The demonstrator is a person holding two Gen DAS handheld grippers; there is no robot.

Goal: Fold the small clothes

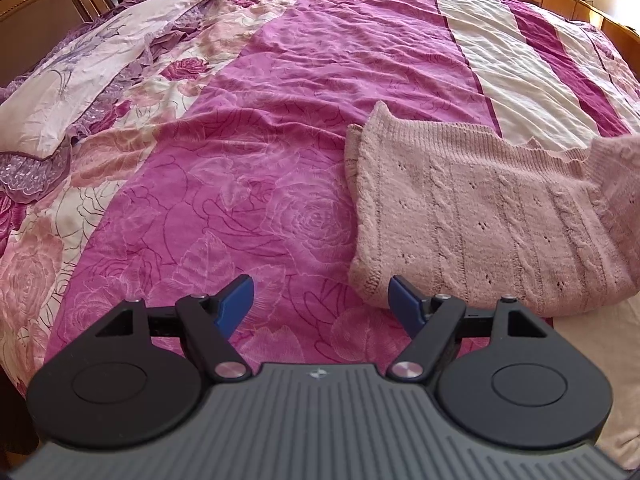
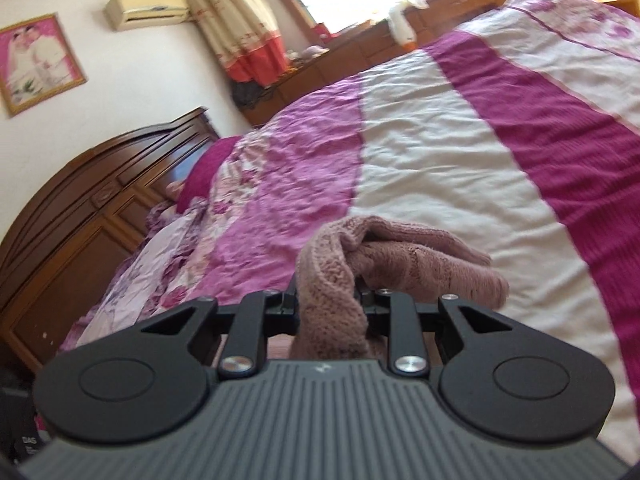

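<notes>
You are mid-fold: your right gripper (image 2: 330, 300) is clamped on a bunched part of the pink knit sweater (image 1: 480, 216), lifted over the bedspread (image 1: 248, 128). Your left gripper (image 1: 320, 304) gapes wide and empty, the sweater's body at its two o'clock. Next, I judge, carry the held part across and lay it flat. Only the left view shows the flat body; only the right shows the grip.

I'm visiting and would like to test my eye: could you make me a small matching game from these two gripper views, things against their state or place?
Things:
1. left gripper
2. right gripper
3. pink knitted sweater
4. air conditioner

States:
A. high on the wall
B. open, holding nothing
C. lying on the bedspread
D. shut on knit fabric

Pairs: 1-B, 2-D, 3-C, 4-A
</notes>
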